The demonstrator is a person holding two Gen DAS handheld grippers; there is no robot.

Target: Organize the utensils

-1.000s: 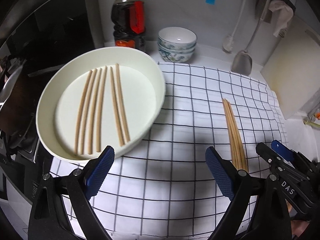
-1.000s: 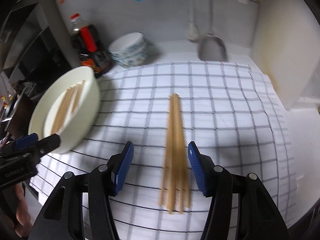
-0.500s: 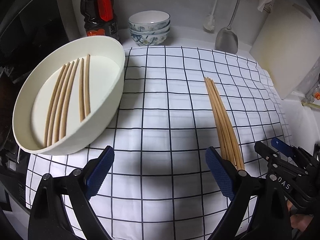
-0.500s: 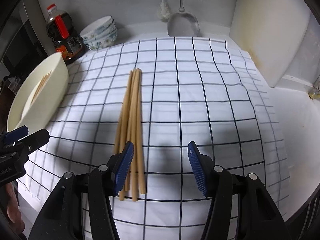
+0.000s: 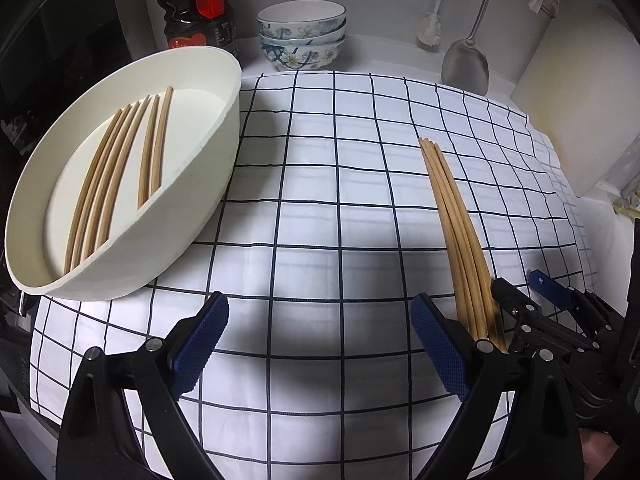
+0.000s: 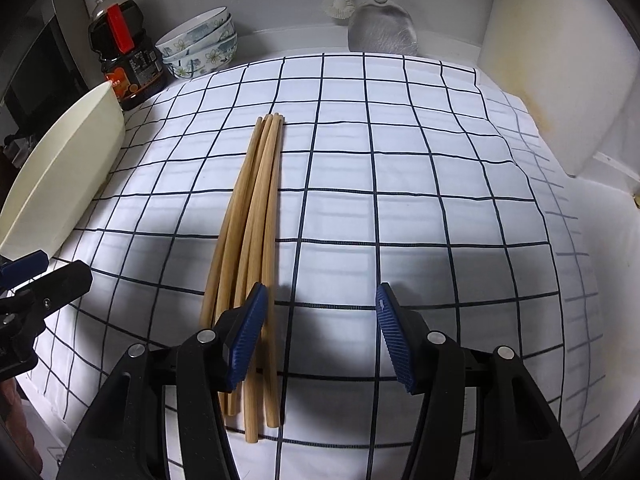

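Several wooden chopsticks point(image 6: 256, 204) lie in a bundle on the checked cloth point(image 6: 400, 200); the bundle also shows at the right of the left wrist view point(image 5: 456, 216). A white oval dish point(image 5: 200, 184) at the left holds several more chopsticks point(image 5: 116, 172); its outer wall shows in the right wrist view point(image 6: 60, 176). My left gripper point(image 5: 320, 340) is open and empty above the cloth, between dish and bundle. My right gripper point(image 6: 320, 320) is open and empty, its left finger point(image 6: 248, 332) over the near ends of the bundle.
At the back stand a dark sauce bottle point(image 5: 196, 4), stacked floral bowls point(image 5: 302, 32), a metal spatula point(image 5: 466, 64) and a white brush point(image 5: 430, 28) against the wall. A white board point(image 6: 560, 72) leans at the right. The cloth ends near the counter's front edge.
Both grippers have shifted left and back. The bundle now sits under my right gripper's left finger instead of between the fingers. The dish and chopsticks lie as before.
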